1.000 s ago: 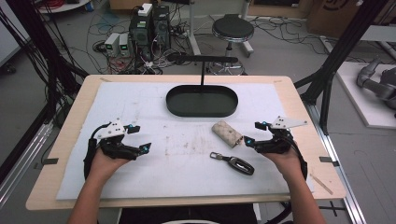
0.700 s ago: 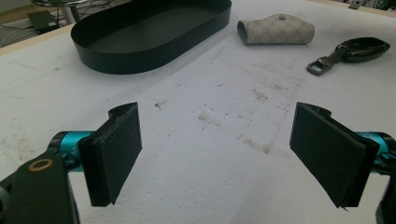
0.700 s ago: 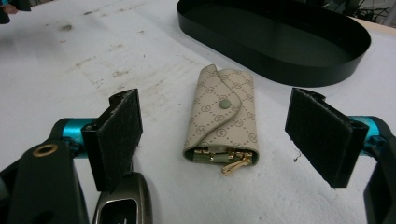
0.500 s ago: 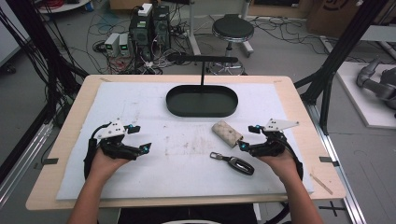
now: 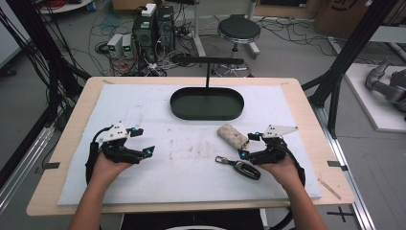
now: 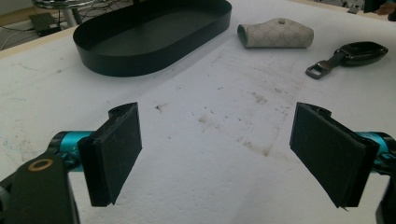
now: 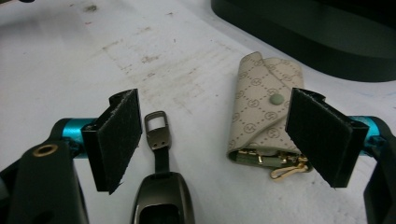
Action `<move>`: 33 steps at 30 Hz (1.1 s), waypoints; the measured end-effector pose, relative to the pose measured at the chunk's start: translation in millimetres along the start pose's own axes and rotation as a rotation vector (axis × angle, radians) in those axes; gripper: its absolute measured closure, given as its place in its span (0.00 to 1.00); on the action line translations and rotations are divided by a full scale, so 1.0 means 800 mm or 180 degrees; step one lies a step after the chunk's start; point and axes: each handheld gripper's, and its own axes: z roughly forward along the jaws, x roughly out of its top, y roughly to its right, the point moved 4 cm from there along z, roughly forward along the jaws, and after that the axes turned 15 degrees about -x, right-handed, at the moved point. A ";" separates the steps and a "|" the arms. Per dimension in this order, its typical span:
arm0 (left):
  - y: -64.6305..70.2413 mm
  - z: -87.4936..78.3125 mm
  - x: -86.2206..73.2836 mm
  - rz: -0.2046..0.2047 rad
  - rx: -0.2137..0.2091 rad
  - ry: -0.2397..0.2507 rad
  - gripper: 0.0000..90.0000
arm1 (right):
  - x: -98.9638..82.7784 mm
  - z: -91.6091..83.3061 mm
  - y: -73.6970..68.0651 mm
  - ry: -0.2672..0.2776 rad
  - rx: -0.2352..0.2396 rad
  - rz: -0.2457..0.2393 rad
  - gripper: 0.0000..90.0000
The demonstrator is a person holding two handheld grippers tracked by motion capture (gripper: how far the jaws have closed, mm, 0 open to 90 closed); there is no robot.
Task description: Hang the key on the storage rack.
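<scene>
Right gripper (image 5: 247, 145) hovers low over the mat with its jaws spread wide and nothing between them yet. Straight ahead of it lie both targets: the dark car key (image 7: 161, 196) just inside its left jaw, the beige key pouch (image 7: 266, 123) tucked against its right jaw. That wide spread probably leaves either one open to a grab. Beyond the pouch sits the black oval tray (image 5: 207, 104), likely the drop spot. Left gripper (image 5: 142, 140) hangs open and empty, well apart from the key, parked clear of the working side.
</scene>
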 end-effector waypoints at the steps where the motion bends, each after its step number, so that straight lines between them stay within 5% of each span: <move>1: 0.000 0.000 0.000 0.0000 0.0000 0.0000 0.19 | 0.000 0.000 0.000 0.0000 0.0000 0.0000 0.21; 26: -0.001 0.004 -0.002 0.0007 -0.0020 -0.0050 0.19 | -0.010 0.015 -0.022 -0.0289 0.0062 -0.0225 0.22; 33: 0.000 0.005 -0.003 -0.0003 -0.0021 -0.0060 0.19 | -0.016 0.029 -0.037 -0.0474 0.0170 -0.0407 0.35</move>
